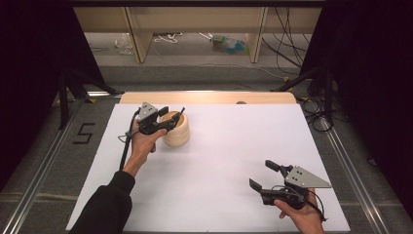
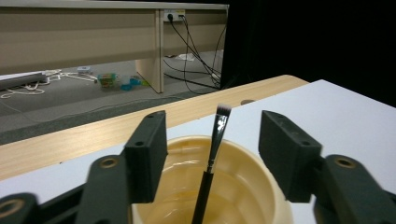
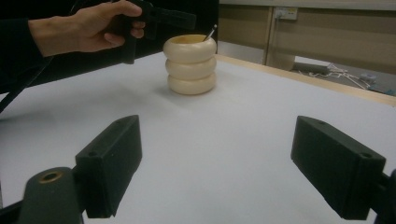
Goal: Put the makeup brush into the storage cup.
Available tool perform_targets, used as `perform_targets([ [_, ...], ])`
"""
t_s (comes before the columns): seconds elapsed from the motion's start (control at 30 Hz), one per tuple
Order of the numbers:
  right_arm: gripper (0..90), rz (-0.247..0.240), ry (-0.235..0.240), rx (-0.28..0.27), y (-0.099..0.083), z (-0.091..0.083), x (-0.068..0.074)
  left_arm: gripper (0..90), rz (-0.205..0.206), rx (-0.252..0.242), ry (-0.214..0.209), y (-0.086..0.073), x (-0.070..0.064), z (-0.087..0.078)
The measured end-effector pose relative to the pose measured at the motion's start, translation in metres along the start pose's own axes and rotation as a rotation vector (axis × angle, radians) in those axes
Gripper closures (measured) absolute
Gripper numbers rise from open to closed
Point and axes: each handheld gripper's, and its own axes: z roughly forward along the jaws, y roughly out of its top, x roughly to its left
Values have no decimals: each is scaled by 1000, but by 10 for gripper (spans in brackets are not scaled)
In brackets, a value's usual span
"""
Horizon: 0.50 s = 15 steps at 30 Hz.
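Left tongs (image 1: 174,118) apart over cream ribbed wooden pot (image 1: 176,130) (thin black brush (image 2: 211,161) inside), far left; right tongs (image 1: 265,176) apart, near right on open white surface (image 1: 219,161).

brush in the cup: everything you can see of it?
The brush is thin, with a black handle, a short silver metal band and a flat, dark bristle tip pointing up. It stands leaning in the cream ribbed cup, its lower end hidden inside. It rises between the open jaws of the left gripper, touching neither.

The brush (image 2: 211,158) handle's lower end is cut off at six o'clock in the left gripper view. In the high view, the left hand-held gripper (image 1: 171,119) hides the cup's (image 1: 178,134) nine o'clock rim.
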Motion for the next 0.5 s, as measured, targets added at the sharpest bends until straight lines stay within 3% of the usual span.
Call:
perform_targets([
  [0.3, 175, -2, 4, -6, 0, 1, 0, 319, 23, 9, -26, 7, -10, -1],
  [0.5, 175, 0, 5, -6, 0, 0, 0, 296, 3, 23, -58, 9, -14, -5],
])
